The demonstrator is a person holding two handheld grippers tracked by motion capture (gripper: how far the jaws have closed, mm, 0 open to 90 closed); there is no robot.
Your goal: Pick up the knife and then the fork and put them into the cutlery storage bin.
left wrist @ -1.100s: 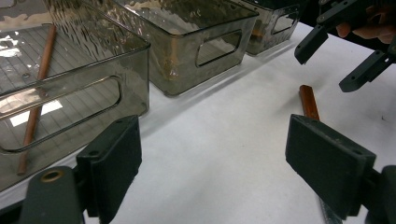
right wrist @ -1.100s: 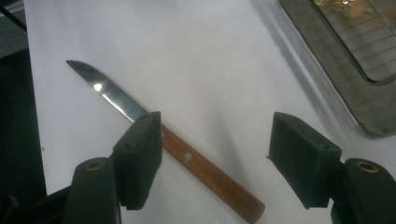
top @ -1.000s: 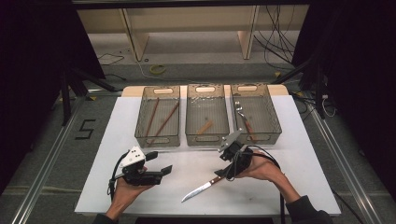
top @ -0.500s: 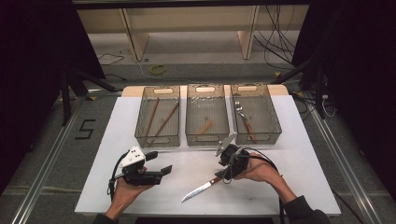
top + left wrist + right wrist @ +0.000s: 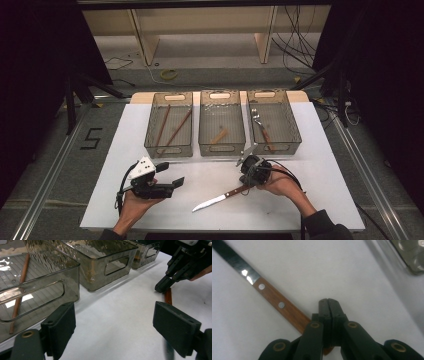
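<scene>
The left gripper [image 5: 174, 173] sits in the person's left hand low over the white table [image 5: 325, 195], its two black padded jaws spread wide with nothing between them; beyond it stand three smoky clear plastic trays with cut-out handles. The left tray [image 5: 168, 148] holds two long brown sticks [image 5: 162, 125]; the middle tray [image 5: 222, 148] holds a short wooden piece [image 5: 219, 136]; the right tray [image 5: 296, 127] holds a metal fork [image 5: 259, 122]. The knife [image 5: 220, 199] lies flat on the table near the front edge, with a thin shiny blade and a flat brown wooden handle with two rivets. The right gripper [image 5: 328, 301] has just been closing; its jaws are now pressed together right over the handle's end, which runs under them. Whether the handle is truly pinched cannot be told; if so, the knife looks ready to lift toward a tray.
</scene>
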